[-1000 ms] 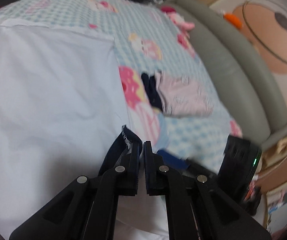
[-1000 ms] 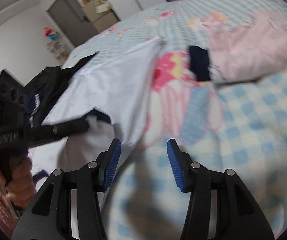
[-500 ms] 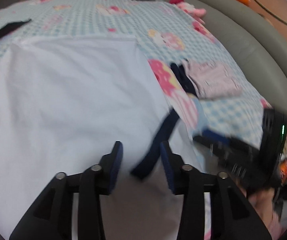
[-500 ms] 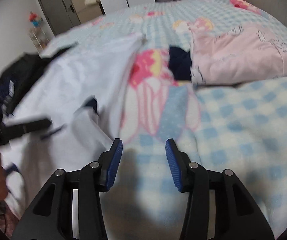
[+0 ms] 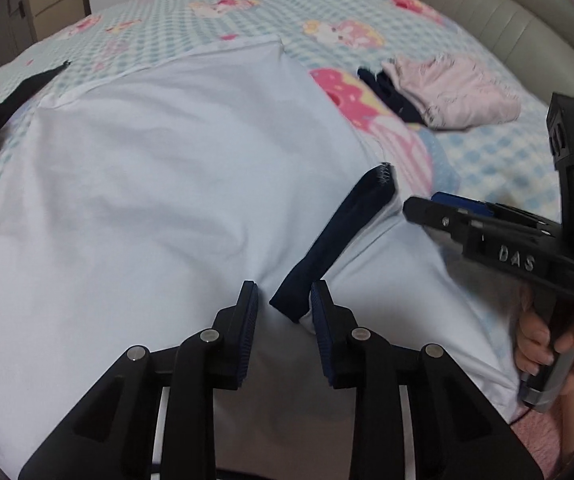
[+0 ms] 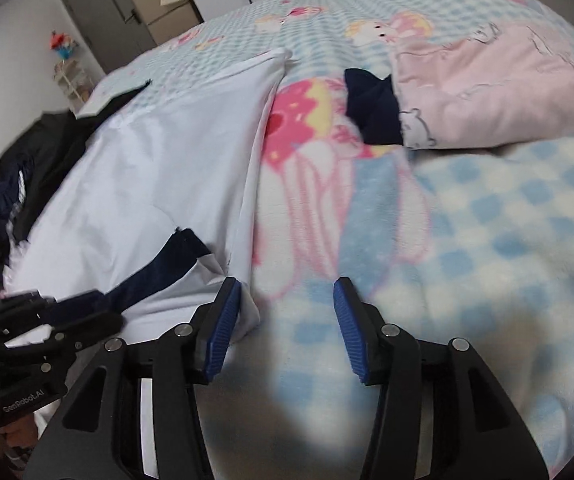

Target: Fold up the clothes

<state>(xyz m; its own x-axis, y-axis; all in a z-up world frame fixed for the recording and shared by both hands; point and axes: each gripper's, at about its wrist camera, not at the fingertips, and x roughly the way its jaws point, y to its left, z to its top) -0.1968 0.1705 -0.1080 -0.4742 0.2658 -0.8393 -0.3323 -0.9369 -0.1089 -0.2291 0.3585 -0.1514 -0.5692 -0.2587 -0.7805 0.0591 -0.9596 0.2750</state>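
White shirt lies spread on the checked blanket. Left gripper, jaws just closing, straddles its navy trim ungripped; right gripper gapes empty. Trim may slip free.

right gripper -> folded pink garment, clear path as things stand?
Probably yes. The right gripper is open and holds nothing, and only bare checked blanket lies between it and the folded pink garment. The white shirt sits off to its left, out of the way.
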